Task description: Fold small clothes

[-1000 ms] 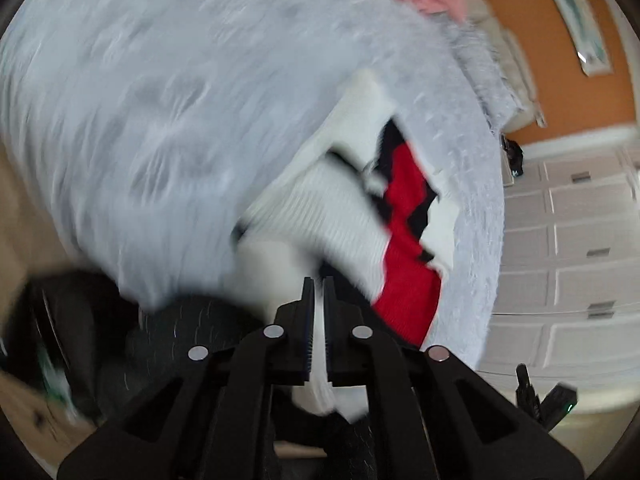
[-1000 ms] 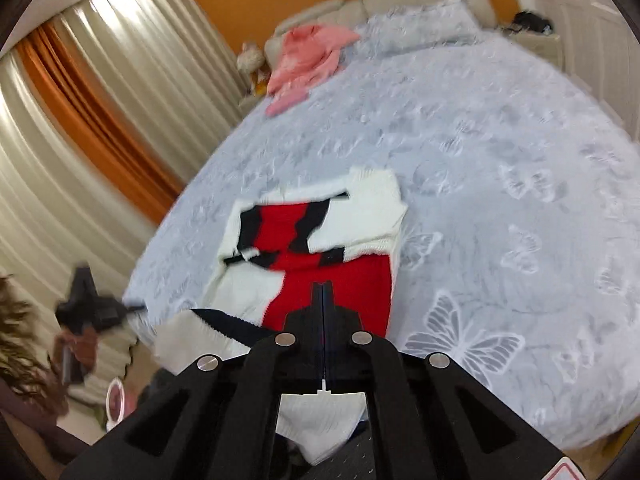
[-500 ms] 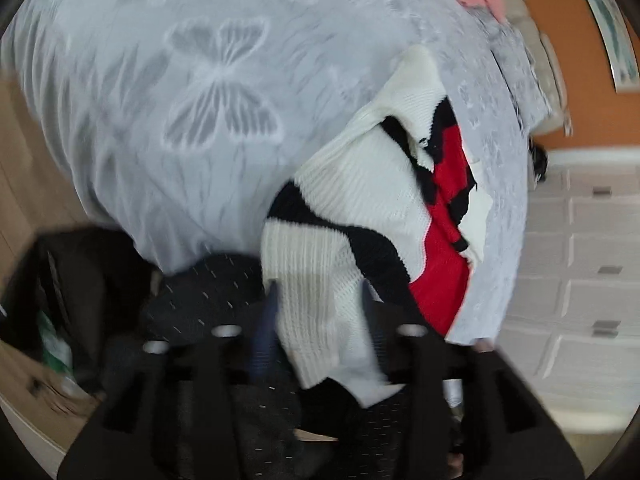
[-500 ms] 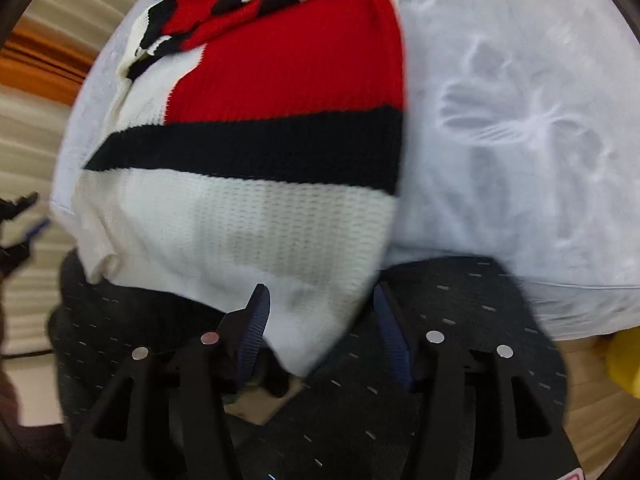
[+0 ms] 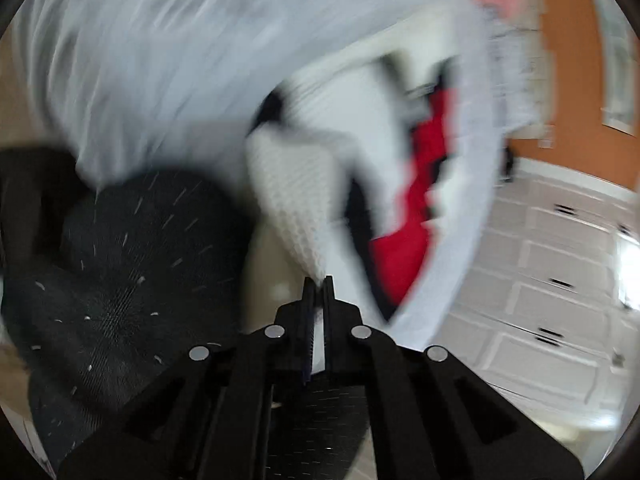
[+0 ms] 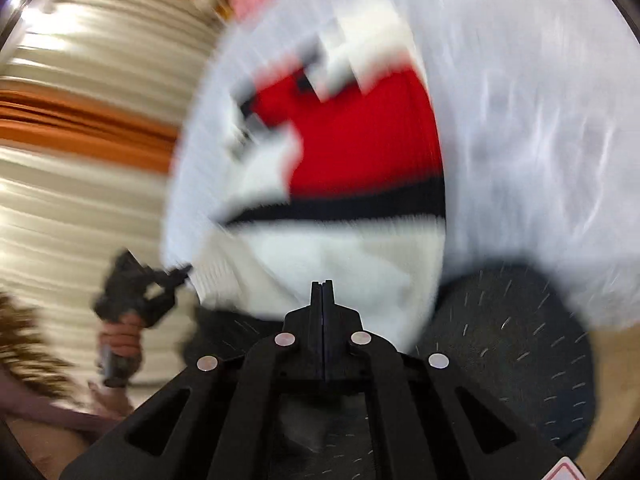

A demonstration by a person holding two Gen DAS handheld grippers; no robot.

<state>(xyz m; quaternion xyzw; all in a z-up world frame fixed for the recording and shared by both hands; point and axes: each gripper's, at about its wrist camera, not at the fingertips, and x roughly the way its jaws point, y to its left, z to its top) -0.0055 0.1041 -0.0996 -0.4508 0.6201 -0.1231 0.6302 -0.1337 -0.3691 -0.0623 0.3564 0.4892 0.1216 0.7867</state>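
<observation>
Across the left wrist view, the left gripper (image 5: 318, 280) is seen with its jaws drawn in narrow on the white hem corner of the sweater (image 5: 304, 200); they have just been closing, and knit shows between them. The corner is pinched, it is judged, so the hem can be lifted and carried over the body. From the jaws the sweater runs toward one o'clock across the grey bedspread (image 5: 180, 40), its long axis on that line, red panel and far end away from the camera. Heavy blur hides finer detail.

Across the right wrist view, the right gripper (image 6: 322, 282) is shown pressed together at the other end of the white hem, its jaws likewise just closed; whether cloth is caught cannot be told. The sweater lies at twelve o'clock, hem nearest, long axis running away toward the top. At eight o'clock the left gripper is seen pinching the hem's left corner, so the edge is stretched between both tools.
</observation>
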